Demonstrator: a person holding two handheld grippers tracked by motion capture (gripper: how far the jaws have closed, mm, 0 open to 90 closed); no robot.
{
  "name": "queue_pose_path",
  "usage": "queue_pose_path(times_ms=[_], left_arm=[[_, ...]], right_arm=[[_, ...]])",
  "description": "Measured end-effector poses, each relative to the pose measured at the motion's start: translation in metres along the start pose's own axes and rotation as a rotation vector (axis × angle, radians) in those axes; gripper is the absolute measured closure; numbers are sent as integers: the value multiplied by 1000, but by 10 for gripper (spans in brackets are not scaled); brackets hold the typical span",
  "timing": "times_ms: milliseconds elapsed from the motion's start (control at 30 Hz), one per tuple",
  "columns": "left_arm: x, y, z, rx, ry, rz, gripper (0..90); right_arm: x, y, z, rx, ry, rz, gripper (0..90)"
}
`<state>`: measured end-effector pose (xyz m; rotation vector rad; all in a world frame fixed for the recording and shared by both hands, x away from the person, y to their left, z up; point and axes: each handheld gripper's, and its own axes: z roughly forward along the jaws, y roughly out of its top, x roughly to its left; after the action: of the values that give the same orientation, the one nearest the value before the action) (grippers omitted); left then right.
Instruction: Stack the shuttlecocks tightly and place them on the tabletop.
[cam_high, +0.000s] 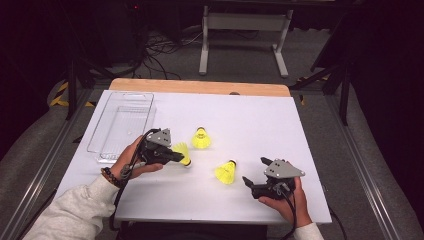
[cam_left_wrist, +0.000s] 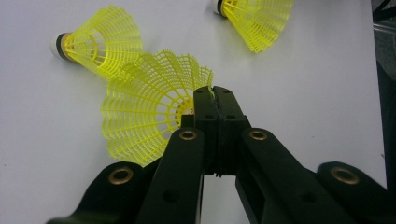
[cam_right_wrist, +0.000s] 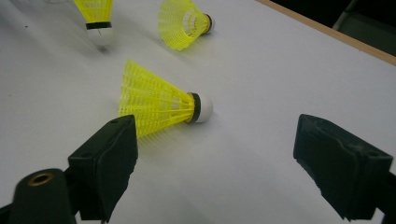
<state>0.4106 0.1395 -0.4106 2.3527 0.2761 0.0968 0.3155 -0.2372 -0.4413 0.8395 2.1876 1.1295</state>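
Left gripper (cam_high: 176, 157) at 9 o'clock of table centre, jaws pressed together on the skirt rim of the held shuttlecock (cam_high: 183, 152); in the left gripper view the pinch (cam_left_wrist: 215, 95) sits on the mesh edge of that same shuttlecock (cam_left_wrist: 144, 112), cork end hidden behind the skirt. Right gripper (cam_high: 255, 181) at 5 o'clock, jaws spread wide, nothing between them; the near shuttlecock (cam_right_wrist: 159, 100) lying on its side just ahead, cork toward 3 o'clock in the right gripper view. Same near shuttlecock (cam_high: 226, 171) at 6 o'clock of table centre in the high view; the far shuttlecock (cam_high: 201, 138) close to centre, apart from both grippers.

Likely step: transfer of the held shuttlecock toward the clear tray (cam_high: 102, 150) at 10 o'clock. Advisable: light, steady grip, since the thin mesh skirt probably flexes and may slip or crease; lift clear of the surface before travel; release low inside the tray wall. For the right gripper, approach probably best across the skirt, not the rounded cork.

Surface: white table (cam_high: 250, 115), smooth, matt, with a wooden edge strip at 12 o'clock. Room: dim, dark surroundings, grey floor, cables at 11 o'clock, a pale metal stand (cam_high: 243, 22) at 12 o'clock.
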Motion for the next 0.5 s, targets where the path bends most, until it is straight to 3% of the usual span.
queue_pose_path(times_ms=[500], left_arm=[[-7, 4, -19, -76, 40, 30, 899]], right_arm=[[-1, 1, -3, -30, -31, -1, 145]])
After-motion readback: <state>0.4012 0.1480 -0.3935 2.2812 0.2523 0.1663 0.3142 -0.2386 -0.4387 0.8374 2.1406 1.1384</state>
